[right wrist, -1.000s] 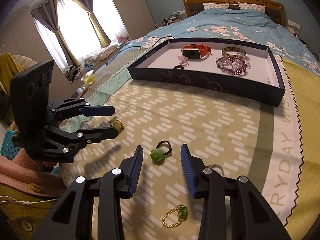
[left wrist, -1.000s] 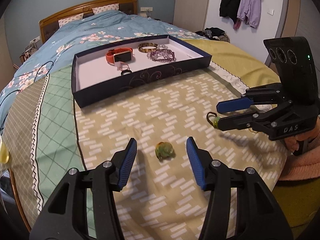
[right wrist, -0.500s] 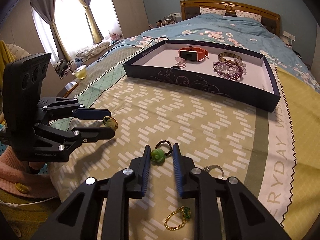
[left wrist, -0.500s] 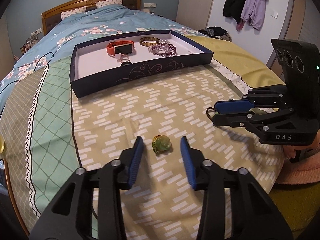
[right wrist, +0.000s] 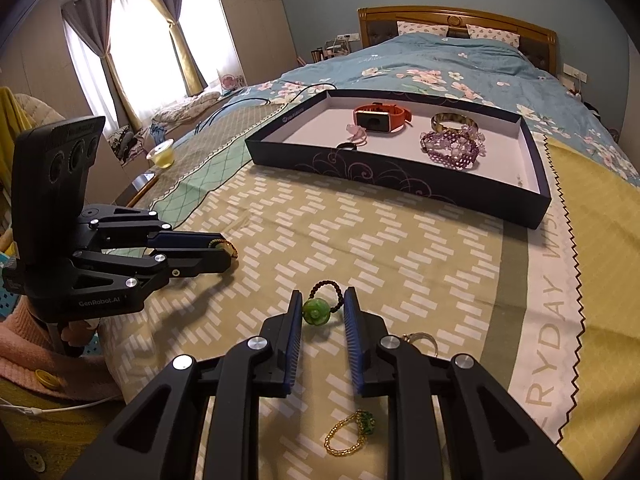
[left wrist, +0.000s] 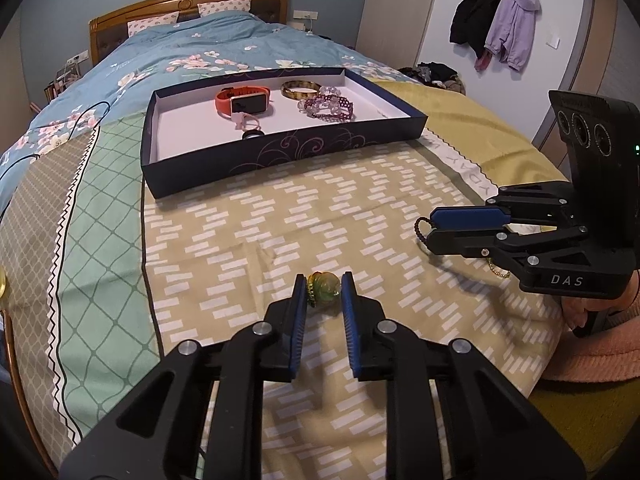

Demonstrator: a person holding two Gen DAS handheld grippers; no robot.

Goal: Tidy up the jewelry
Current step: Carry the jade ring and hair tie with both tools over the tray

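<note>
While both grippers crouch low over the bed, each has a ring between its jaws. The left gripper has just been closing, and its jaws now grasp a ring with an amber-green stone, both pads pressing on the stone. The right gripper is clenched nearly as far around a beaded ring with a green rose; the rose touches the left pad, while the right pad appears to meet only the dark bead loop, so whether that grip is firm I cannot tell. Both rings lie on the patterned spread at the near end of the bed, well apart from the dark tray at the far side, which already holds an orange watch, a bangle and purple bracelets. My judgement is that the lift is the risky part: the stones are rounded and glossy, so a pinch off their middle could squirt them out, and the right ring, caught partly by its slack loop, could swing or slip free on the way to the tray. The soft spread gives under pressure, and a pad could snag the cloth. A gold beaded ring and a silver ring lie just beside the right gripper and could be knocked about.
</note>
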